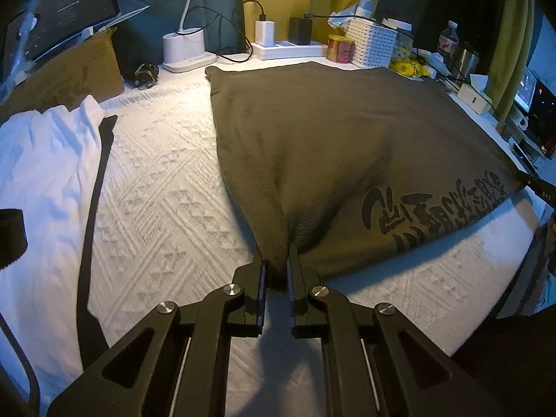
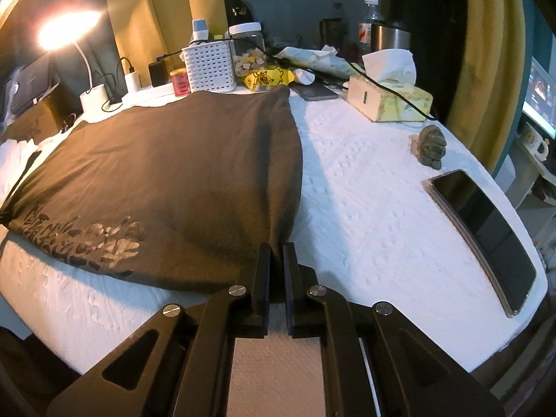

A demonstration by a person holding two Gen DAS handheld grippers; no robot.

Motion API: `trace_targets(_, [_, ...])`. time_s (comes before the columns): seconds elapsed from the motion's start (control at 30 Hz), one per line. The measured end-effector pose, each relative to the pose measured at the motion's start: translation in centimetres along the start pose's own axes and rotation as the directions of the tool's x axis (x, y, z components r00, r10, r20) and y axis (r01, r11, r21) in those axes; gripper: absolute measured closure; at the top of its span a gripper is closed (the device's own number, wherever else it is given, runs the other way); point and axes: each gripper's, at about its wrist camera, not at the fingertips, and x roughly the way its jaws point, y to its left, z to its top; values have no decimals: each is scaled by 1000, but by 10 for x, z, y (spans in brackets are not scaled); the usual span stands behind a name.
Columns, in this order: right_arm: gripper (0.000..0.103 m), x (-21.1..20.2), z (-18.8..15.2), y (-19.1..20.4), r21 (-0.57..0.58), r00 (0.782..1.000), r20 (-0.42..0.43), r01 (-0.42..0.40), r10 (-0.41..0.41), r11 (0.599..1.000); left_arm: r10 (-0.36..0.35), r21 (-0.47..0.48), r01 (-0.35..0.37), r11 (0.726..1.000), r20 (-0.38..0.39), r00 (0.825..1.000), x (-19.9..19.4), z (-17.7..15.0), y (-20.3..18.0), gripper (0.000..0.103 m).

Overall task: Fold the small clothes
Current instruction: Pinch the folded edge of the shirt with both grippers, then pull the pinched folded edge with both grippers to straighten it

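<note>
Already both tools are clamped on the near hem of the olive garment (image 1: 312,132): the left gripper (image 1: 276,267) pinches its near left corner, the right gripper (image 2: 276,260) its near right corner. From them the cloth lies flat on the white textured table cover (image 1: 166,180), stretching straight away toward the far clutter. So the coming fold probably carries this edge forward, both hands equally placed.

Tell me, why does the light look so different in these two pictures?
Right wrist view: the lit desk lamp glares, tinting the dark garment warm. Left wrist view: only its white stem shows, so light looks cooler, bluish on the white cloth. Both bend at the edges.
</note>
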Motion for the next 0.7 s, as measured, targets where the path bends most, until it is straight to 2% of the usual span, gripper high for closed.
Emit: trace_targets(0.7, [95,-29,-37,-8,12,999,15,43,-44,999,-36,28,37,999,-5,999,-18,-39,-22,95])
